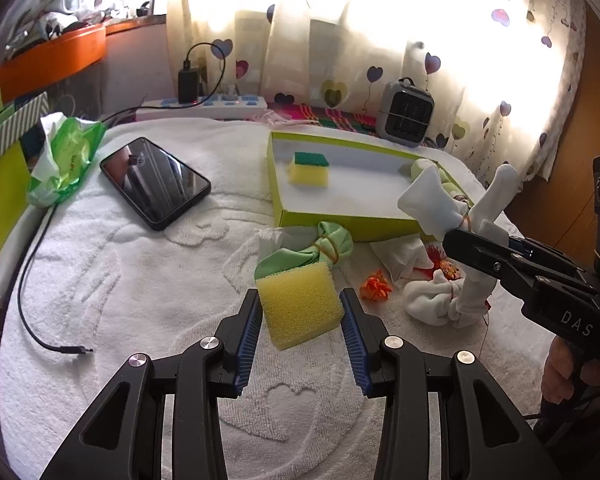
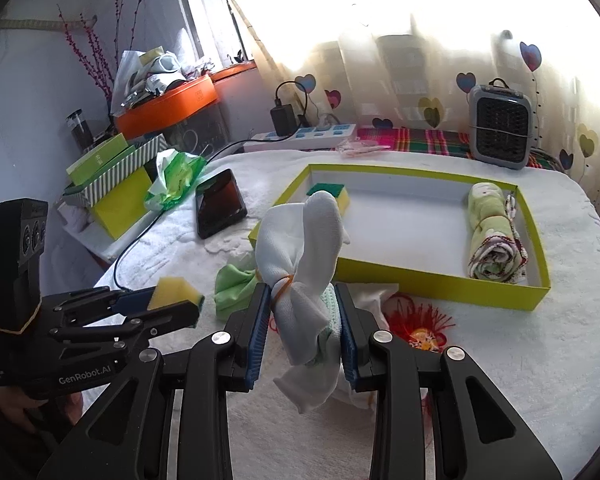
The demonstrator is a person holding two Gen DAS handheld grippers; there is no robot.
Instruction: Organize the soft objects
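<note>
On the left, the left gripper (image 1: 300, 312) is holding a yellow sponge (image 1: 298, 304) between its blue pads, its fingers closed only as far as the foam allows; the sponge is sitting tilted and is being pinched near its lower half, so it is at risk of twisting out or springing free if the squeeze is eased before it is over the yellow-green box (image 1: 278, 184). The box lies ahead and to the right of this gripper, with another sponge (image 1: 309, 168) already resting in its near-left corner. Between the two, a green cloth bundle (image 1: 320, 250) is lying on the white towel (image 1: 140, 280) just beyond the held sponge, and it could be dragged along by a low pass. On the right, the right gripper (image 2: 302, 328) is clamping a white cloth bundle (image 2: 304, 256) tied with a rubber band; its loose tail is hanging below the fingers and could be snagging the red fringed item (image 2: 418, 326) or the box wall. The box is lying just ahead of it, a rolled towel (image 2: 492, 236) at its right end.
</note>
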